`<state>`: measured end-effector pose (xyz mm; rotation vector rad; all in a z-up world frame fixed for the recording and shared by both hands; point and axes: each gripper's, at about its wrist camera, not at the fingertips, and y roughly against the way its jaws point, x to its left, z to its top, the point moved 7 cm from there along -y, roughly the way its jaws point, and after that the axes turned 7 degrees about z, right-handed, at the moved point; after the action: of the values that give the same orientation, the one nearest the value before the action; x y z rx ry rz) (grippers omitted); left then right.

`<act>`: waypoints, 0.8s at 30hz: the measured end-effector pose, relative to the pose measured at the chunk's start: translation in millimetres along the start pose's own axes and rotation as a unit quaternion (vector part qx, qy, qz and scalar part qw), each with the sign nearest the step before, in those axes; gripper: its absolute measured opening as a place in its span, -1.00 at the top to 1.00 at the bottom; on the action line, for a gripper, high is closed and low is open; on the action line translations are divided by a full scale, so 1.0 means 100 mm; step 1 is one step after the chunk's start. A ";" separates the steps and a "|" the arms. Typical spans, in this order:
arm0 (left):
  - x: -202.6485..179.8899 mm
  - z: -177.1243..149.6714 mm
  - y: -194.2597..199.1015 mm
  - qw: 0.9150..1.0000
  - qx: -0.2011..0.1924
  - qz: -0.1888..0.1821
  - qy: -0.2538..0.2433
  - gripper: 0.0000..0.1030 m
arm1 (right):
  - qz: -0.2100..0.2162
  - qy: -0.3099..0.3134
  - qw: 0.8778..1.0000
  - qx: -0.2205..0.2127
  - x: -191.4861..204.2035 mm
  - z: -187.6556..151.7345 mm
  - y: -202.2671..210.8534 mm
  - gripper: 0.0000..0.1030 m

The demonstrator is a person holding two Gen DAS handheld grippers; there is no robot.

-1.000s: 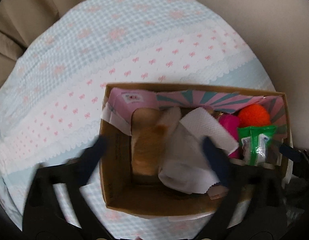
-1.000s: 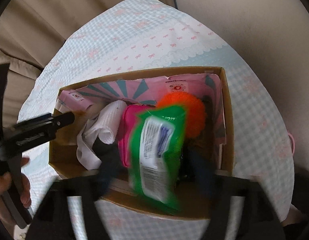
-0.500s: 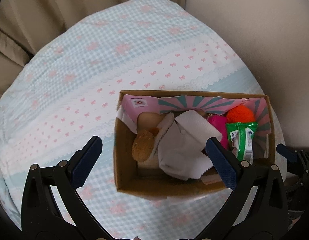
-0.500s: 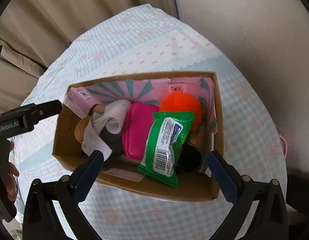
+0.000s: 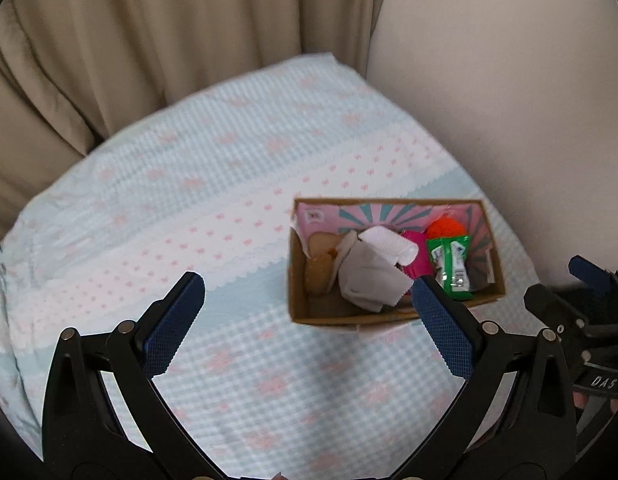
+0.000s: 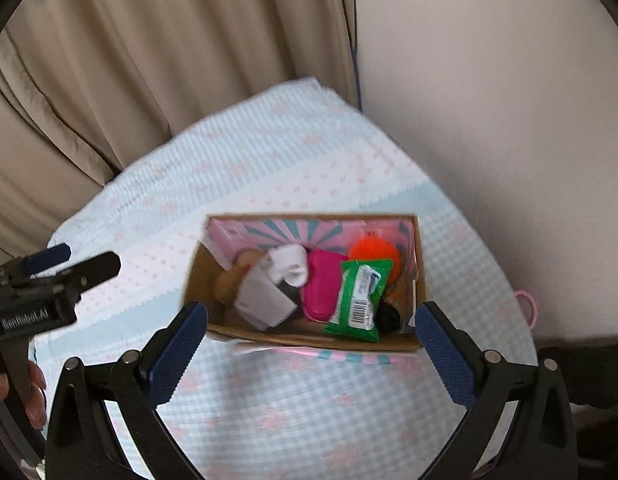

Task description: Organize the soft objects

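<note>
The cardboard box point(image 6: 309, 340) served as the landmark, sitting on the blue-and-pink checked cloth point(image 5: 189, 208) near the wall. Left of the box, in the right wrist view, the left gripper point(image 6: 49, 280) hung over the cloth, well apart from the box, with a hand point(image 6: 33, 396) on its grip. In its own view the left gripper point(image 5: 305, 320) stood wide open with nothing between its blue pads point(image 5: 173, 320).

Inside the box, at its left end, lay a tan plush piece point(image 6: 229, 280). Next to it a white cloth point(image 6: 289, 268) was draped over a grey one point(image 6: 261, 300). Right of those sat a magenta pouch point(image 6: 323, 288), then a green wipes packet point(image 6: 359, 296) leaning on the pouch and on an orange pompom point(image 6: 373, 252) at the back right corner. Something dark point(image 6: 389, 318) lay beneath the packet's near end; what it was could not be told.

The right gripper point(image 6: 309, 348) hovered over the box's near wall, its jaws spread wide to either side of the box and holding nothing. Right of the box, at the cloth's edge, a pink loop point(image 6: 527, 306) lay outside.

Judging by this, the task looked nearly finished: the soft things were gathered in the box and the rest of the cloth showed nothing else to collect. All that seemed left was perhaps the pink loop, if it counted.
</note>
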<state>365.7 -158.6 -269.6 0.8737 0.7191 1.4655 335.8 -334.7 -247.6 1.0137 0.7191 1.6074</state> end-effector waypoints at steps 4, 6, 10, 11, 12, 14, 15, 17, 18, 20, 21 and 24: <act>0.27 -0.02 0.48 1.000 -0.027 -0.014 0.007 -1.00 | 0.003 0.006 0.999 -0.033 0.41 0.05 0.48 -1.00; 0.43 -0.04 0.76 0.998 -0.050 -0.020 0.012 -1.00 | -0.002 0.008 0.998 -0.060 0.61 0.06 0.72 -1.00; 0.72 -0.10 1.25 0.995 -0.096 -0.026 0.023 -1.00 | -0.020 0.033 0.993 -0.108 1.03 0.06 1.17 -1.00; 0.77 -0.13 1.33 0.994 -0.105 -0.031 0.027 -1.00 | -0.024 0.039 0.992 -0.121 1.15 0.06 1.29 -1.00; 0.84 -0.15 1.43 0.992 -0.115 -0.042 0.032 -1.00 | -0.029 0.045 0.989 -0.134 1.23 0.05 1.40 -1.00; 0.97 -0.21 1.64 0.988 -0.137 -0.059 0.045 -1.00 | -0.042 0.056 0.985 -0.157 1.39 0.03 1.58 -1.00; 1.03 -0.24 1.74 0.985 -0.151 -0.064 0.050 -1.00 | -0.048 0.060 0.983 -0.165 1.44 0.03 1.65 -1.00; 1.17 -0.31 1.96 0.979 -0.184 -0.064 0.058 -1.00 | -0.061 0.065 0.979 -0.186 1.56 -0.01 1.81 -1.00; 1.22 -0.34 2.06 0.977 -0.197 -0.060 0.060 -1.00 | -0.065 0.065 0.977 -0.193 1.60 -0.03 1.88 -1.00; 1.31 -0.39 2.22 0.971 -0.223 -0.054 0.062 -1.00 | -0.070 0.064 0.974 -0.204 1.65 -0.06 1.98 -1.00; 1.34 -0.41 2.31 0.969 -0.235 -0.051 0.061 -1.00 | -0.073 0.063 0.972 -0.212 1.69 -0.09 2.04 -1.00; 1.40 -0.47 2.49 0.963 -0.258 -0.042 0.057 -1.00 | -0.077 0.059 0.969 -0.229 1.73 -0.15 2.18 -1.00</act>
<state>196.1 -37.0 -69.0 0.3555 0.4162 1.5374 208.9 -224.4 -25.2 0.5180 0.4589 1.6075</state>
